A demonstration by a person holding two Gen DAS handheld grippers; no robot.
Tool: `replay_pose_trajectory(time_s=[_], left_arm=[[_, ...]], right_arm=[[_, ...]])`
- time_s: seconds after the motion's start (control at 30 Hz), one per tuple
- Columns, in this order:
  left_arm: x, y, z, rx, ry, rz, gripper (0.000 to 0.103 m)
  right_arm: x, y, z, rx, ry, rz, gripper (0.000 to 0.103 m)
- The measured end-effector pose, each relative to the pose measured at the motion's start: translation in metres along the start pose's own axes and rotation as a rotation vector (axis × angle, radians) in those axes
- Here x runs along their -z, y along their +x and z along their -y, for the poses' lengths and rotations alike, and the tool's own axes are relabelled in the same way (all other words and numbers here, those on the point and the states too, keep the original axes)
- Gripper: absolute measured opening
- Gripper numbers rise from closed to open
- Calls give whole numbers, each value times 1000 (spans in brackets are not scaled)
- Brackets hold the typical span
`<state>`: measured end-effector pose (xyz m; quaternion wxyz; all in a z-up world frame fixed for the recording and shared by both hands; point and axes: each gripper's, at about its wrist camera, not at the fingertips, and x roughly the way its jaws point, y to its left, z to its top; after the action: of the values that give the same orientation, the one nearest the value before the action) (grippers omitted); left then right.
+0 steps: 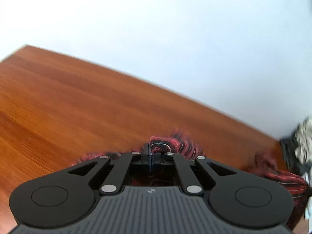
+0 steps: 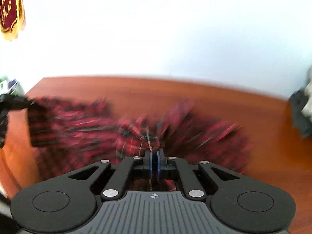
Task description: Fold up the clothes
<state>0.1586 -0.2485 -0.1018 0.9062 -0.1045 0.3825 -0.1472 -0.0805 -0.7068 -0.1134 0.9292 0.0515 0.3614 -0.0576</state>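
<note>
A red plaid garment (image 2: 87,124) lies spread and bunched over the wooden table (image 2: 263,136), blurred by motion. My right gripper (image 2: 154,153) is shut on a fold of it, and the cloth rises to the blue pads. In the left wrist view, my left gripper (image 1: 151,148) is shut on another edge of the same plaid garment (image 1: 171,143), which trails off to the right below the fingers. At the left edge of the right wrist view, a dark shape that looks like my left gripper (image 2: 29,103) holds the garment's far corner.
A pile of grey and white clothes (image 1: 300,146) sits at the table's right end, also seen as the same pile (image 2: 302,113). Bare tabletop (image 1: 58,107) stretches to the left. A white wall stands behind, with a red and gold banner (image 2: 9,9).
</note>
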Motion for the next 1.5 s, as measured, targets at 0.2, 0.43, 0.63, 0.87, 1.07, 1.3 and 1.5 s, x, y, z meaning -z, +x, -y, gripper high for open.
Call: replay_pose_trajectory(time_s=[0.2, 0.43, 0.63, 0.87, 1.07, 1.3, 1.5], left_arm=[[-26, -40, -20, -38, -89, 124, 3], [-61, -66, -24, -8, -193, 204, 3], [-77, -63, -14, -14, -227, 240, 4], [-61, -49, -58, -125, -393, 175, 3], [-47, -31, -77, -159, -537, 106, 3], [-55, -11, -69, -112, -510, 115, 4], [-69, 16, -72, -137, -531, 92, 4]], right_arm=[[-56, -44, 22, 225, -87, 225, 7], [-136, -72, 63, 430, -117, 386, 7], [-161, -95, 42, 480, -206, 398, 7], [-141, -79, 45, 640, -259, 238, 7], [-179, -54, 45, 759, -324, 272, 8], [-264, 31, 10, 648, -564, 313, 8], [-299, 124, -5, 489, -679, 246, 21]])
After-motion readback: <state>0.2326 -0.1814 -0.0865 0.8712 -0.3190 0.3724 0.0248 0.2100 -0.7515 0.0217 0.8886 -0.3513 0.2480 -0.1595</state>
